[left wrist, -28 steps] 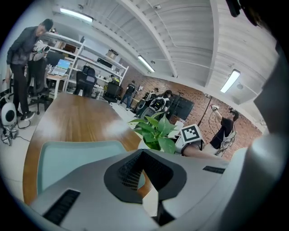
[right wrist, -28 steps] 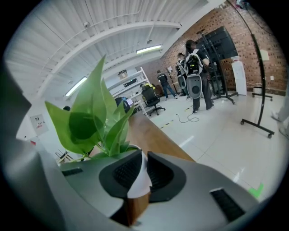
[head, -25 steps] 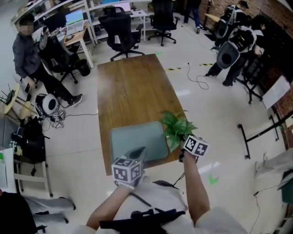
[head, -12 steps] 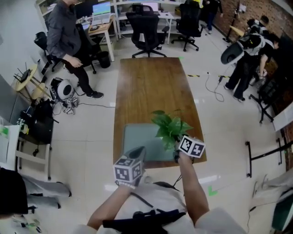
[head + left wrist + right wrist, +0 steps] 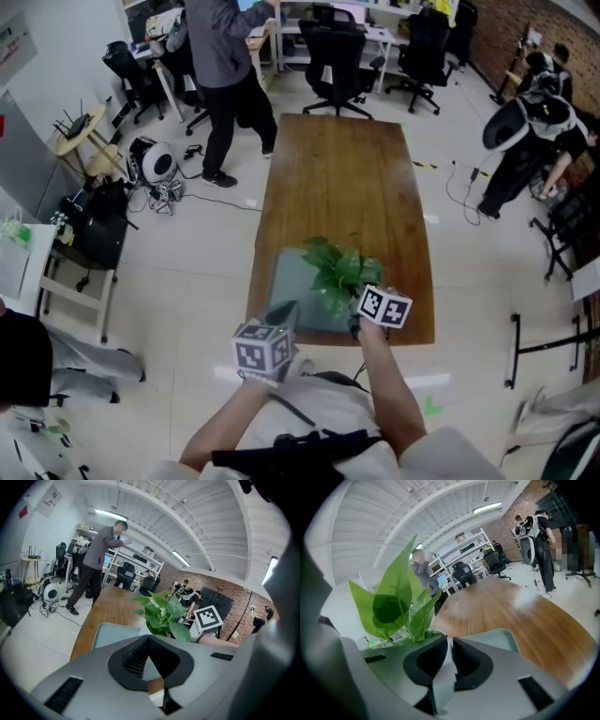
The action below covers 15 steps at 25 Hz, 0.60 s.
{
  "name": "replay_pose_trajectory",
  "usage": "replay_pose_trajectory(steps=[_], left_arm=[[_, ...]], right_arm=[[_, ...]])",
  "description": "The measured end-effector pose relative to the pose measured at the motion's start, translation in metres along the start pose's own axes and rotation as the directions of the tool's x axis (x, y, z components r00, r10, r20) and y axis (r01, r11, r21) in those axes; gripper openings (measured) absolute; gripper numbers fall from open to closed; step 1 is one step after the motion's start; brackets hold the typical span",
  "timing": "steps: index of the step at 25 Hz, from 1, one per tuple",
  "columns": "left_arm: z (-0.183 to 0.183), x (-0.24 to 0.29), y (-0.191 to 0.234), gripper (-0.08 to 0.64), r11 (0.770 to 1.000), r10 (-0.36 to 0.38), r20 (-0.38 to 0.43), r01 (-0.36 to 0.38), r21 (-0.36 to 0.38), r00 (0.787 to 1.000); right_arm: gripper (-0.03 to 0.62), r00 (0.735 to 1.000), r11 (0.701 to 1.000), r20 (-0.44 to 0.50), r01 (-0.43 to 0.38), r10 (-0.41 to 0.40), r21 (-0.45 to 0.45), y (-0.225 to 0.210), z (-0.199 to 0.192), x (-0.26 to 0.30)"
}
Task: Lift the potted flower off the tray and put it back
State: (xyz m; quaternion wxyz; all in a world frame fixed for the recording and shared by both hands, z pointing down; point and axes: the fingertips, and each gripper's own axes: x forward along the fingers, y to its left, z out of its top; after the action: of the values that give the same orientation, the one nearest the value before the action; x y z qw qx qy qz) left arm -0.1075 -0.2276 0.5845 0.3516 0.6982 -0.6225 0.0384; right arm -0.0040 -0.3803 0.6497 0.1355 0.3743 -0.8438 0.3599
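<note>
Our right tool (image 5: 449, 641) is clenched on the rim of the potted flower (image 5: 339, 272), which sits over the right half of the tray (image 5: 289, 291) at the table's (image 5: 337, 178) near end. Whether it touches the tray we cannot tell. The left tool (image 5: 147, 638) is clenched on nothing and hangs near-left — the farther hand

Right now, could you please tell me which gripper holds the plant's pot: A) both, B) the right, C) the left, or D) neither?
B: the right gripper pinches the rim of the pot between its fingers, while the left gripper is shut and empty.
</note>
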Motion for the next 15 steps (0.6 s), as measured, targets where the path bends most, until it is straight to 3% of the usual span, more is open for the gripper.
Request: replay_pose_trajectory(steps=[15], left_arm=[[-0.003,-0.01,0.021,-0.005,0.999,0.037,-0.003,-0.037,-0.025,0.999]], right_arm=[[0.041,0.997,0.996,-0.071,0.014,-0.02,-0.084,0.015,-0.034,0.025]])
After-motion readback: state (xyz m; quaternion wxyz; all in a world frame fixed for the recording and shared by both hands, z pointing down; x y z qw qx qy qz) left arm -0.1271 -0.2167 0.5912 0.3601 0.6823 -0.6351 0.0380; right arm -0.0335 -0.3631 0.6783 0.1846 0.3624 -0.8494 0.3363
